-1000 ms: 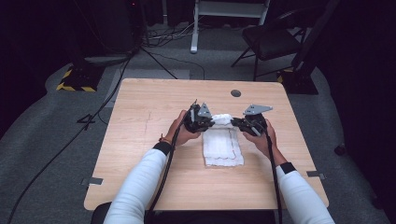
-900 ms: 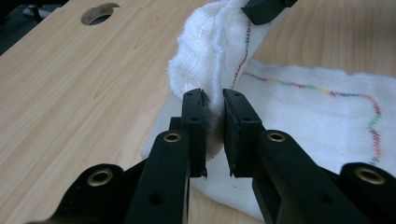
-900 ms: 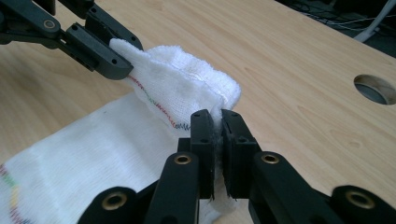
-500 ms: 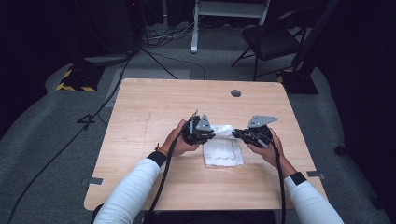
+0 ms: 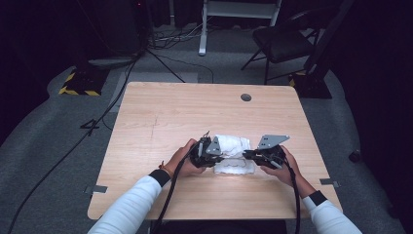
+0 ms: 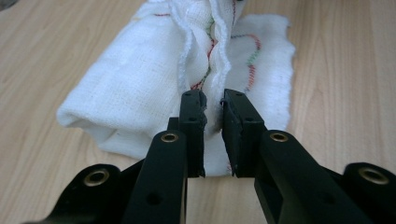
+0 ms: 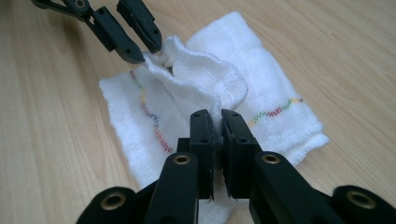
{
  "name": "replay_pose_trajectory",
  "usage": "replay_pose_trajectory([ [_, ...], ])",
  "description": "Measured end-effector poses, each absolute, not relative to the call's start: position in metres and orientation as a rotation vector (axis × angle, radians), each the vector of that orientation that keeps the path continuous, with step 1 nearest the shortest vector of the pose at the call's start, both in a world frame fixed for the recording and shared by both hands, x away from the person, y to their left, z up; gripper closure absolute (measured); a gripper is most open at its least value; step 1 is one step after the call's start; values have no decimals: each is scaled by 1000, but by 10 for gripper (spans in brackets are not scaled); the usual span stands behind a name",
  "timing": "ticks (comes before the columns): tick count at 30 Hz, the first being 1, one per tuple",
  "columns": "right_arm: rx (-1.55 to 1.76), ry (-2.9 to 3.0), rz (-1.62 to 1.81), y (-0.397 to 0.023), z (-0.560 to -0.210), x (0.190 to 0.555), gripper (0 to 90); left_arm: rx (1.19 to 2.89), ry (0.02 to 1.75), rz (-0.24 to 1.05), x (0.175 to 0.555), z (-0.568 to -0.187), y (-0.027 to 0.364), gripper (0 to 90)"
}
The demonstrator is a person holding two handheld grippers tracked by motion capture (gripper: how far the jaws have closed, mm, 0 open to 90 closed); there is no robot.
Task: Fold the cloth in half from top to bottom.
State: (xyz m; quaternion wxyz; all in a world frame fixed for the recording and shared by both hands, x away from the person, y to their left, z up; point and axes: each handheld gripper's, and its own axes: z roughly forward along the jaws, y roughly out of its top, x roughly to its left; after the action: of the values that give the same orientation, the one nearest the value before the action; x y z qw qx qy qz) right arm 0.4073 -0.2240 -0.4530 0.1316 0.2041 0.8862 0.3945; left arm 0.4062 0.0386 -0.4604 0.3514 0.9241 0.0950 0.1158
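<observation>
One white cloth (image 5: 233, 155) lies near the middle of the bench (image 5: 160, 117), toward its near edge, directly between the two tools, its edge lifted and stretched from one to the other. The left tool (image 6: 213, 105) and the right tool (image 7: 218, 122) are each pinched narrow on that raised edge. The cloth is thin, folded gauze with zigzag stitching in red, green, yellow and blue.

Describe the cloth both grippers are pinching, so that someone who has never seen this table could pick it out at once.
On the pale wooden table, look near the front edge, between the person's two hands. There lies a white woven cloth, partly folded, its top layer pinched by the left gripper and the right gripper. A zigzag line of rainbow-coloured stitching marks it out.
</observation>
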Motion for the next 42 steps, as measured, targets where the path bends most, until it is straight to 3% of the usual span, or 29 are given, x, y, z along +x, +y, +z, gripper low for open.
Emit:
replay_pose_trajectory([
  [17,560,2647,1067,-233,-471,385,779,2452,221,241,390,-477,39,823],
  [22,566,2658,1058,-237,-476,383,780,2423,297,245,392,-479,43,703],
  [24,572,2657,1051,-238,-478,382,795,2410,338,239,395,-481,44,614],
  [27,571,2653,1040,-237,-481,382,801,2402,356,228,396,-483,44,607],
  [30,572,2653,1029,-236,-483,382,801,2412,354,236,397,-485,43,628],
  [35,562,2648,1014,-234,-485,381,804,2430,328,234,398,-486,41,772],
  [42,542,2618,983,-231,-488,384,812,2441,333,245,402,-486,39,817],
])
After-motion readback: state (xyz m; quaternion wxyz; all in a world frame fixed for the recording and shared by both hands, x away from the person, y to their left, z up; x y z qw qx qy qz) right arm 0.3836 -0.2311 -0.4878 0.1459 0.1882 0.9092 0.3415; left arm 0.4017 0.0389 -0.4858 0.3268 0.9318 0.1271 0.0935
